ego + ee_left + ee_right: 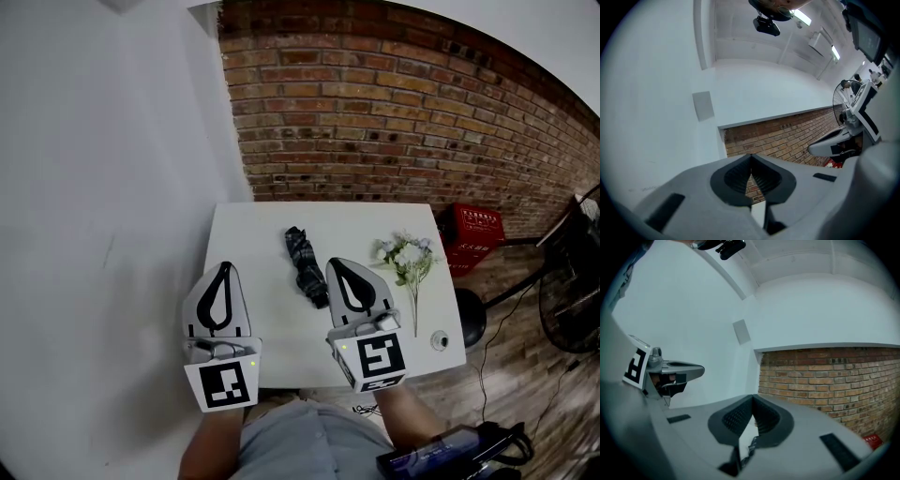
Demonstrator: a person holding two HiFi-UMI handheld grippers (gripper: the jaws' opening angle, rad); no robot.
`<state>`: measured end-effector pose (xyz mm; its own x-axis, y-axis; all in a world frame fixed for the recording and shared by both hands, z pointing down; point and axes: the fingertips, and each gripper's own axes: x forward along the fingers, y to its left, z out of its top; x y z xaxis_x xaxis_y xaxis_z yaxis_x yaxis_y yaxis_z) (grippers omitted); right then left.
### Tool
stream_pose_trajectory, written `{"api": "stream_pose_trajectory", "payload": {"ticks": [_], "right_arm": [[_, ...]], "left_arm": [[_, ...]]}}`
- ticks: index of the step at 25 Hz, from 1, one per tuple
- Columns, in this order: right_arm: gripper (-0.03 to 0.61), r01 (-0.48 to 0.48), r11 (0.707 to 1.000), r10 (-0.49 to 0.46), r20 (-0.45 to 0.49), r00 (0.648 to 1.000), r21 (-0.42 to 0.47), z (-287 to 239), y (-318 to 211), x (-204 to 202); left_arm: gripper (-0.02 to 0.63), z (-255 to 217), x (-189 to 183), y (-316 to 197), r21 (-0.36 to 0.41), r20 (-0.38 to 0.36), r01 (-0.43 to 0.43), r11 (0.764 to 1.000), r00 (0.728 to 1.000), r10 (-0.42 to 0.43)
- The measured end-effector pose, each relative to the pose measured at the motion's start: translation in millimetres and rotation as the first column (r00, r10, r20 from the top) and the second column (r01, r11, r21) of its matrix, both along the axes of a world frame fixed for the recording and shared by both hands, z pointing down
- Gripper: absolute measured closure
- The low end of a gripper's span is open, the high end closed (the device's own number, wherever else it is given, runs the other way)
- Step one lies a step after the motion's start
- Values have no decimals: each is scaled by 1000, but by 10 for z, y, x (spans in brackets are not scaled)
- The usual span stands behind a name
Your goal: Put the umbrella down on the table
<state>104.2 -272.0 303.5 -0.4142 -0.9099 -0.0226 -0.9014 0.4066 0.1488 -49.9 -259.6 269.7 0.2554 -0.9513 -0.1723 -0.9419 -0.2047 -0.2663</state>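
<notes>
A folded dark umbrella (307,267) lies on the white table (253,234), near its middle. My right gripper (336,263) hovers just right of the umbrella with its jaws shut and nothing between them; in the right gripper view (752,399) the tips meet against the brick wall. My left gripper (225,267) is over the table's left edge, apart from the umbrella, also shut and empty. In the left gripper view (751,157) its pads touch at the tip. Neither gripper touches the umbrella.
A bunch of pale flowers (408,258) lies on the table's right side, with a small round white object (439,340) near the front right corner. A red crate (473,234), a black stool (469,319) and a fan (567,300) stand to the right. Behind is a brick wall (394,103).
</notes>
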Motion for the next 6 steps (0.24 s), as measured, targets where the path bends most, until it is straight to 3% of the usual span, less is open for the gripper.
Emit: {"api": "stream_pose_trajectory", "payload": {"ticks": [6], "right_arm": [[574, 9, 1000, -9, 3, 1000, 10, 3, -79, -38]], "left_arm": [[606, 24, -30, -72, -1, 4, 2, 1000, 1000, -2]]}}
